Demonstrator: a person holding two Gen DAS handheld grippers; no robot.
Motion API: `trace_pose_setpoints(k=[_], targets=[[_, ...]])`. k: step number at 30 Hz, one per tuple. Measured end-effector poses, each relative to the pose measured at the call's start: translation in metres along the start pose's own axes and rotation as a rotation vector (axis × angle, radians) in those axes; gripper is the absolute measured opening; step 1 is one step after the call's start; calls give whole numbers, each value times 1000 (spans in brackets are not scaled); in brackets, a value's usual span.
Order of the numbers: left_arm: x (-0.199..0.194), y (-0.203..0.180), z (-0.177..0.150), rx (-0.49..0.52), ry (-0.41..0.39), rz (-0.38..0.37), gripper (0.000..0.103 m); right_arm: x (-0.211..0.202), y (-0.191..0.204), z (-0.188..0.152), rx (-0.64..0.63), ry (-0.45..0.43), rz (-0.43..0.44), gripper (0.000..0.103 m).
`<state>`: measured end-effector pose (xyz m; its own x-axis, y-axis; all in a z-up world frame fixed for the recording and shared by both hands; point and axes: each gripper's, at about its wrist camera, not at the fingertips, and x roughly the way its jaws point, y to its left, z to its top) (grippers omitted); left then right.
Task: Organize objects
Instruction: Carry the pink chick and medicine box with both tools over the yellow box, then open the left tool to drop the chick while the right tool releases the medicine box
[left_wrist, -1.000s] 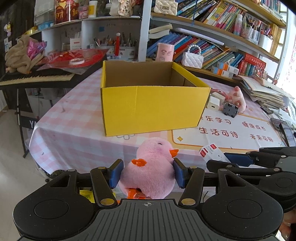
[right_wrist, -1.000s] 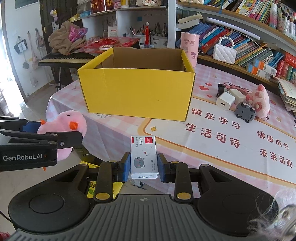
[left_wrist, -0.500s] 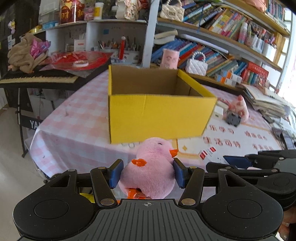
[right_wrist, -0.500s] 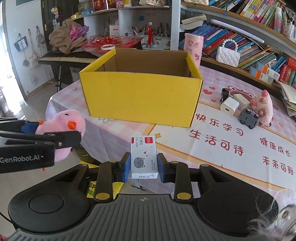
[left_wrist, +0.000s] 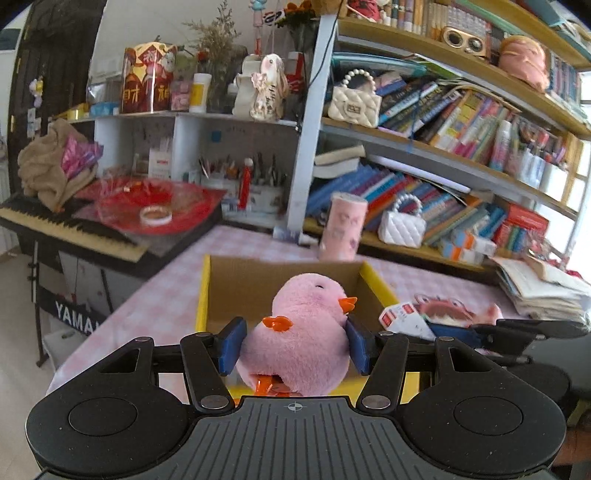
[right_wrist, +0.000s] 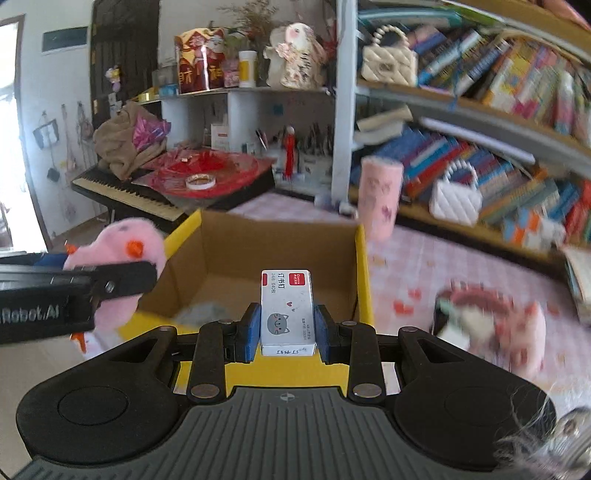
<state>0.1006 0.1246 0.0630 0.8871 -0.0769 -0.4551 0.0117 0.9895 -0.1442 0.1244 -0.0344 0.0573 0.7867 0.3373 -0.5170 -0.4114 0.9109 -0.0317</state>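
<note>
I am holding a pink plush chick (left_wrist: 306, 332) in my left gripper (left_wrist: 295, 345), its blue pads pressing into the soft body from both sides, beak pointing toward two o'clock. In my right gripper (right_wrist: 286, 328) I am clamping a small white staple box (right_wrist: 286, 308) with a cat drawing, standing upright with its long axis running away from me toward twelve o'clock. The open yellow cardboard box (right_wrist: 364, 280) is sitting on the pink checked worktop (right_wrist: 424, 266) directly ahead of both grippers, at twelve o'clock and below them, its brown inside facing up. In the right wrist view the staple box is showing against the box's interior, while the chick is hanging at nine o'clock, over the box's left wall. In the left wrist view the chick is covering the opening's middle and the staple box is showing at three o'clock, near the right wall. I am judging that both items are almost over the opening, the right hand looking slightly better centred; the coming move is probably lowering each into the box before letting go. A pink plush pig (right_wrist: 517, 332) and other small things are lying on the worktop at three o'clock, blurred.
</note>
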Motion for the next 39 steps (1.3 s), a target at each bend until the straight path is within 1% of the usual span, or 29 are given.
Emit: trace_pose_setpoints(k=[1,4,8,11,16,20,22,24,26,28,29,30,33,39], targets=[[11,-1,4,0,4,11,56,10,-3,4,-15,7,2,28],[45,-1,10,-11,45,45,56,45,-9,9,-73,70,19,28],[91,-2,9,6,124,101,56,92,-10,7,-171,189,50,28],[113,-4,9,22,168,124,56,112,-11,7,-219,234,73,28],[140,-10,9,50,222,141,56,132,-11,12,-314,273,86,29],[153,-14,7,77,252,150,56,140,-6,12,-381,315,125,29],[155,-16,8,86,253,147,56,147,-7,10,-380,351,154,29],[156,-17,9,92,260,142,57,149,-8,11,-372,355,165,29],[154,-19,8,106,254,129,58,149,-7,11,-373,354,162,29],[152,-22,10,123,231,115,63,146,-7,11,-364,336,155,30],[149,-23,10,126,216,116,70,144,-7,12,-356,320,154,33],[145,-23,11,124,195,117,75,140,-7,12,-346,303,154,37],[128,-23,17,106,135,98,78,126,-9,18,-305,250,150,41],[81,-22,26,68,20,108,82,84,-15,25,-224,137,120,44]])
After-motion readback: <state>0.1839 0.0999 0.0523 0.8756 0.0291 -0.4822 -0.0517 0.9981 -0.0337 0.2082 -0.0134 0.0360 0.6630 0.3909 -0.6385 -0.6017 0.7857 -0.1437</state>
